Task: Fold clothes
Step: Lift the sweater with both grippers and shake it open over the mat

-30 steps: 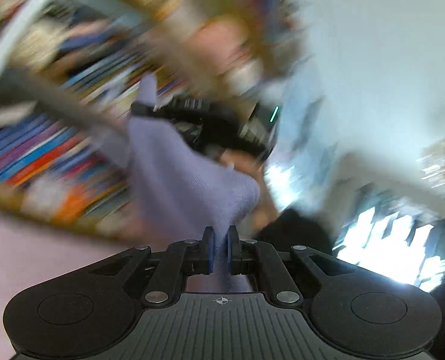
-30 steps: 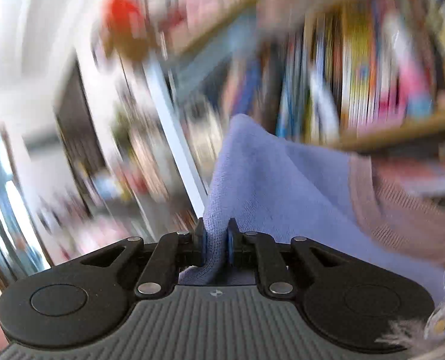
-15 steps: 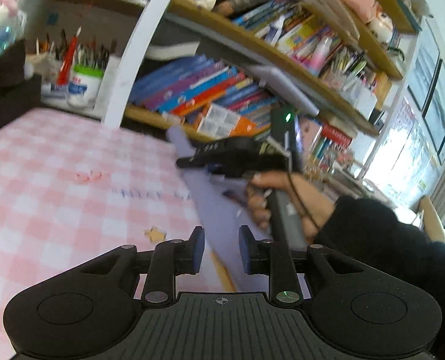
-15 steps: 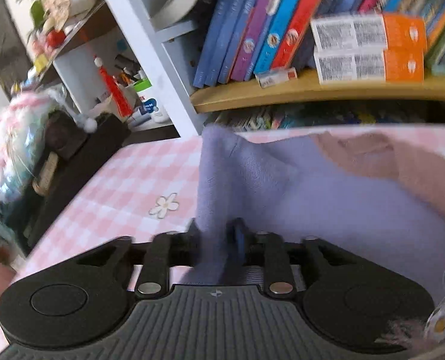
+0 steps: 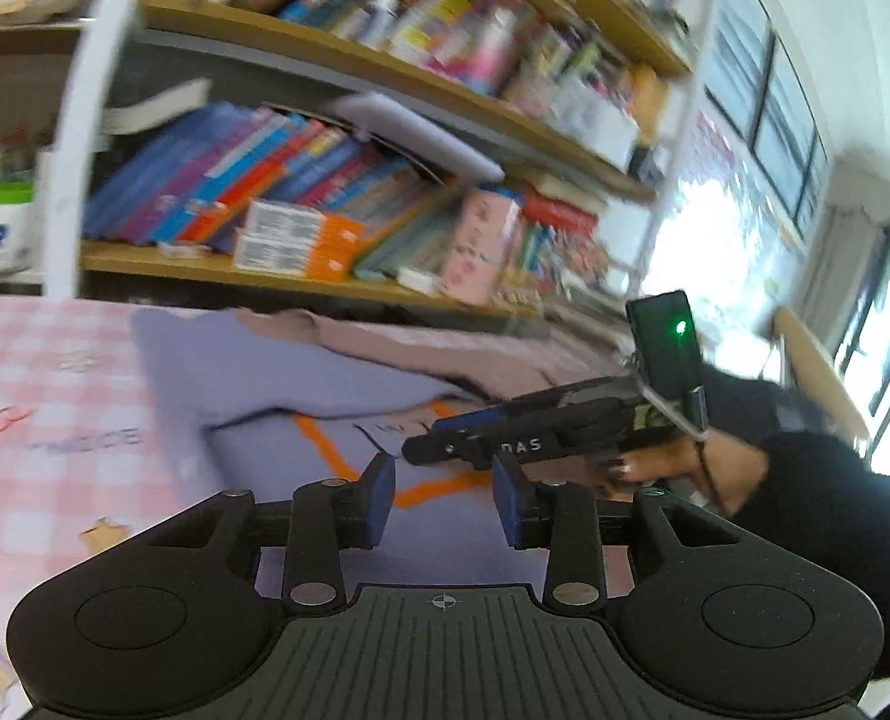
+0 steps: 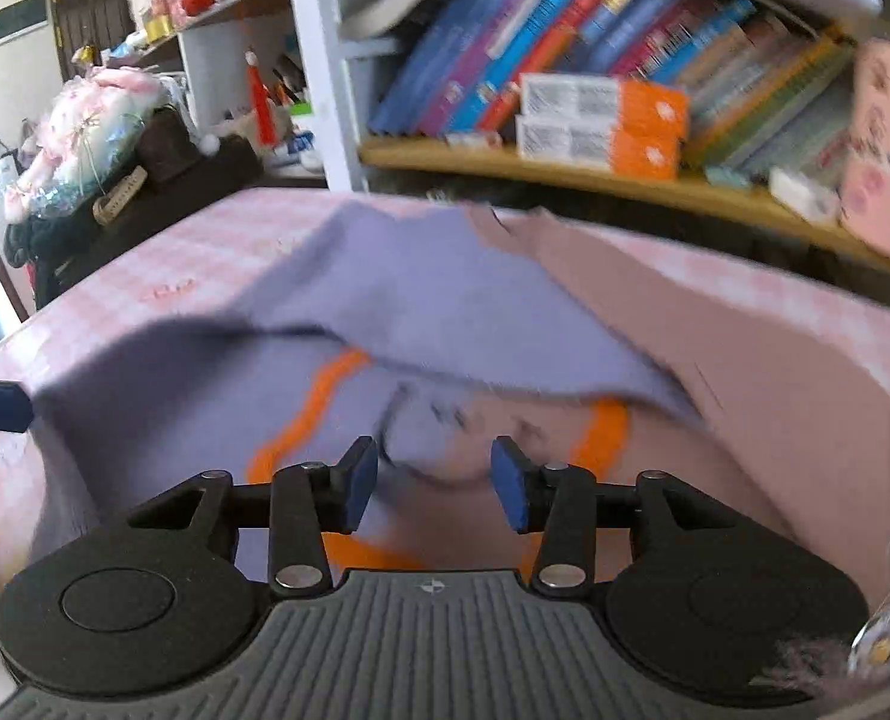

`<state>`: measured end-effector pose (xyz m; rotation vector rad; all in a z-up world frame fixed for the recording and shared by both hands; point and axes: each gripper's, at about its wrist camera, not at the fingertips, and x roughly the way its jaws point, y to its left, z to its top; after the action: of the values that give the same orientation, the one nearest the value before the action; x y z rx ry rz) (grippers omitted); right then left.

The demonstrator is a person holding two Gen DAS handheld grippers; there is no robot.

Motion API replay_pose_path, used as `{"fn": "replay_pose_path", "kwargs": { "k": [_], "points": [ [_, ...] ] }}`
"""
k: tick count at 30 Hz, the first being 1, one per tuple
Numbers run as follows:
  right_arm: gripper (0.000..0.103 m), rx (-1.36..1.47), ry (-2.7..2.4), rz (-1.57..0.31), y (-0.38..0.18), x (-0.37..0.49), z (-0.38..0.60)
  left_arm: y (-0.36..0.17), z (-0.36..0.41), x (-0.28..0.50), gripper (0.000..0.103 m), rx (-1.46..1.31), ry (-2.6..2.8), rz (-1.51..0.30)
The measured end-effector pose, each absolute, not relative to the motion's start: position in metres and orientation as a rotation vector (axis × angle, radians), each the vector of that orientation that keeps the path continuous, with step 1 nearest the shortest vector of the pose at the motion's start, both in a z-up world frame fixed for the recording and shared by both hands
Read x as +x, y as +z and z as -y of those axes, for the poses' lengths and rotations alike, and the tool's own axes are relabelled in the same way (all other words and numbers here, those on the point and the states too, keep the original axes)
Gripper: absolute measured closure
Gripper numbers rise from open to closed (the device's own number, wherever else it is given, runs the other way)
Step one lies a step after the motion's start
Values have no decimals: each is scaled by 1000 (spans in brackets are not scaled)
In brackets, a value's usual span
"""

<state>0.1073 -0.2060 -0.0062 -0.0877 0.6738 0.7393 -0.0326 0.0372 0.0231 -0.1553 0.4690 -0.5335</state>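
Both grippers have let go of the lavender sweater since the earlier frames, where each one pinched a fold of it in the air; now the sweater (image 6: 421, 300) lies on the pink checked tablecloth (image 5: 37, 468), below the wooden bookshelf (image 5: 301, 282). Its top layer is folded over, and the fold's loose edge runs left to right across the right wrist view, partly covering an orange outline design (image 6: 319, 396) on the layer below. A mauve part of the garment (image 6: 745, 372) lies to the right and far side. The left gripper (image 5: 443, 495) is released, its blue pads wide apart, hovering just over the near part of the sweater with nothing between them. The right gripper (image 6: 434, 489) is also released and empty, low over the fabric near the fold's edge. In the left wrist view the right gripper sits right of centre and slightly farther, held by a hand (image 5: 667, 462) in a black sleeve. The sweater spreads away from both grippers toward the shelf, its long axis apparently left to right. Judging by this, the right gripper is nearer the mauve side and the left gripper nearer the lavender side for the next fold. Motion blur softens edges.
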Motion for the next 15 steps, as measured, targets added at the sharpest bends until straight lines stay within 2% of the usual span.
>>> {"fn": "replay_pose_path", "kwargs": {
  "k": [15],
  "points": [
    [66, 81, 735, -692, -7, 114, 241, 2, -8, 17, 67, 41, -323, -666]
  ]
}}
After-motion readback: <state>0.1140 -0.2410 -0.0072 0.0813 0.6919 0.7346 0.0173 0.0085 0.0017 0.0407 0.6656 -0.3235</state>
